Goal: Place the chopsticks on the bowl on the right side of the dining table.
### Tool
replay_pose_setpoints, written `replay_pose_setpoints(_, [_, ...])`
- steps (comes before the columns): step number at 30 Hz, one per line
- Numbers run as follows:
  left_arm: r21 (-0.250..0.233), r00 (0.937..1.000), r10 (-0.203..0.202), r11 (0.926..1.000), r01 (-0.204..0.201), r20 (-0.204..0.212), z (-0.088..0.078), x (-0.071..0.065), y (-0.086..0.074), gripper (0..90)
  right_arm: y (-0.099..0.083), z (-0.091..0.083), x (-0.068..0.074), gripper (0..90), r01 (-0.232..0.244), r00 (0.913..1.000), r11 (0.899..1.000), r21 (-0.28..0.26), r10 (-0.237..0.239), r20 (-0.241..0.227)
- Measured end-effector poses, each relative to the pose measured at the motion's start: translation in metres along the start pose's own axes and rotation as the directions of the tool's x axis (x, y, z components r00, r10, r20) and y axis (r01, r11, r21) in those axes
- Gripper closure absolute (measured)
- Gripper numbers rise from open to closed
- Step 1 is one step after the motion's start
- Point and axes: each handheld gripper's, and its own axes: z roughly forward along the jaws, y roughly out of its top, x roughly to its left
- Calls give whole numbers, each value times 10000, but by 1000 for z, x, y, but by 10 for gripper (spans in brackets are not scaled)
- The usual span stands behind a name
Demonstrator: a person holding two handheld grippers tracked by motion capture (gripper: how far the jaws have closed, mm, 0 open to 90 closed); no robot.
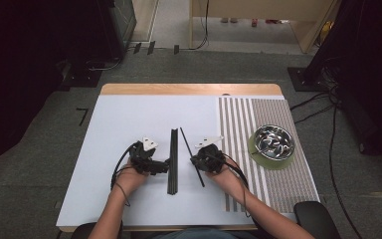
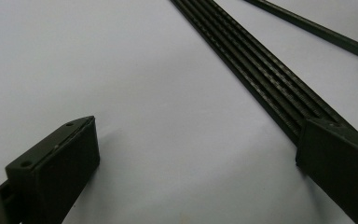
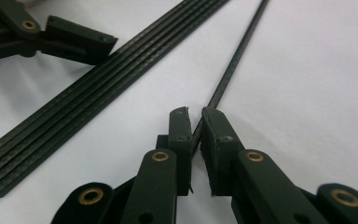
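Several thin black rods lie side by side as a flat bundle (image 1: 173,159) (image 2: 261,79) (image 3: 98,93) in the middle of the white sheet. A single black rod (image 1: 189,149) (image 2: 317,30) (image 3: 237,60) lies slanted just right of it. My right gripper (image 1: 195,162) (image 3: 196,114) is low on the sheet, jaws shut on that single rod near its near end. Left of the bundle, my left gripper (image 1: 165,167) (image 2: 198,128) stands wide open, one jaw resting on the bundle's edge and bare sheet between the jaws. One of the left gripper's fingers (image 3: 81,42) touches the bundle.
The white sheet (image 1: 129,129) covers most of the wooden table (image 1: 189,89). A striped mat (image 1: 238,129) lies at the right. On it a steel bowl (image 1: 273,141) sits in a green ring (image 1: 271,162). Cables run over the floor at the right.
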Motion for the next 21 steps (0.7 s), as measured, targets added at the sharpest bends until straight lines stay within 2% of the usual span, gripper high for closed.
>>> replay_pose_setpoints(13, [0,10000,-13,10000,13,-1,0,0,0,0,2,-3,-21,859,-353,9989,9994,-23,354,321])
replay_pose_setpoints(20, [5,10000,-15,10000,15,0,0,0,0,0,3,-5,-27,864,-343,9981,9994,-35,345,516])
replay_pose_setpoints(21, [4,10000,-16,10000,16,2,0,0,0,0,3,-7,-29,899,-350,9980,9993,-97,355,531])
